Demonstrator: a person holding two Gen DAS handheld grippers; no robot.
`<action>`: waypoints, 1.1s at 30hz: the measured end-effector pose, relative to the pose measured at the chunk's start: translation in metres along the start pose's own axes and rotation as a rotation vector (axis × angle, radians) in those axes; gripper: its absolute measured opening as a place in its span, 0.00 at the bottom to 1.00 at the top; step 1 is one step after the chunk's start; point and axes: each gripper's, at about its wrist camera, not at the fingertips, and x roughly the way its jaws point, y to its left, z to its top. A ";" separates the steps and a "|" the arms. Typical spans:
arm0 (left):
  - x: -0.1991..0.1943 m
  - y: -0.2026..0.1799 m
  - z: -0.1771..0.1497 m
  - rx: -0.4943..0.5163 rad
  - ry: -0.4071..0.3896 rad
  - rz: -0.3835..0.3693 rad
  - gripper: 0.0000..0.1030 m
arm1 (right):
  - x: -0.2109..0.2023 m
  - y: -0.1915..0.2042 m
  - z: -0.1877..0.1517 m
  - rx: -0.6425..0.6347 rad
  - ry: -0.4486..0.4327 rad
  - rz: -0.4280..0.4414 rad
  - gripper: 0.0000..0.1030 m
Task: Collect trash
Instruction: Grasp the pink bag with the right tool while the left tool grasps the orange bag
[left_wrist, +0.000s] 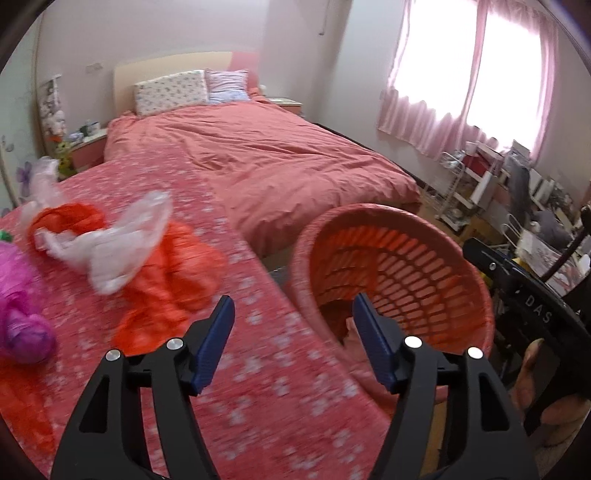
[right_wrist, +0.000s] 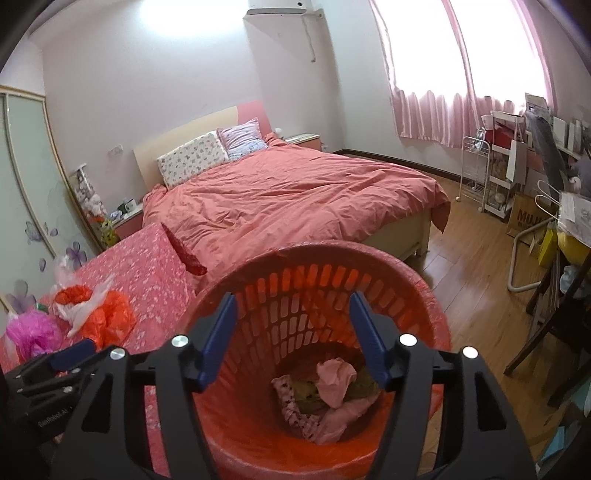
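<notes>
In your left view, your left gripper (left_wrist: 293, 314) is apart and holds nothing; the bag pile (left_wrist: 122, 254) waits on the table (left_wrist: 266, 387) at ten o'clock, so you can reach it next. In your right view, your right gripper (right_wrist: 291, 312) is apart and empty right over the red basket (right_wrist: 424, 295), where trash (right_wrist: 332, 384) already lies at six o'clock.

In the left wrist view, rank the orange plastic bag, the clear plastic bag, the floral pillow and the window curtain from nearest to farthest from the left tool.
1. orange plastic bag, on the tablecloth just ahead-left of the left tool.
2. clear plastic bag, lying on the orange one, slightly beyond.
3. floral pillow, at the bed's head.
4. window curtain, far right wall; too close to call against the pillow.
</notes>
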 end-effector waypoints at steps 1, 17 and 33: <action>-0.004 0.006 -0.001 -0.006 -0.003 0.016 0.65 | 0.000 0.003 -0.001 -0.005 0.002 0.002 0.60; -0.074 0.112 -0.030 -0.174 -0.093 0.228 0.65 | -0.013 0.109 -0.013 -0.168 0.031 0.144 0.60; -0.129 0.228 -0.068 -0.348 -0.121 0.432 0.65 | -0.015 0.297 -0.056 -0.396 0.131 0.451 0.59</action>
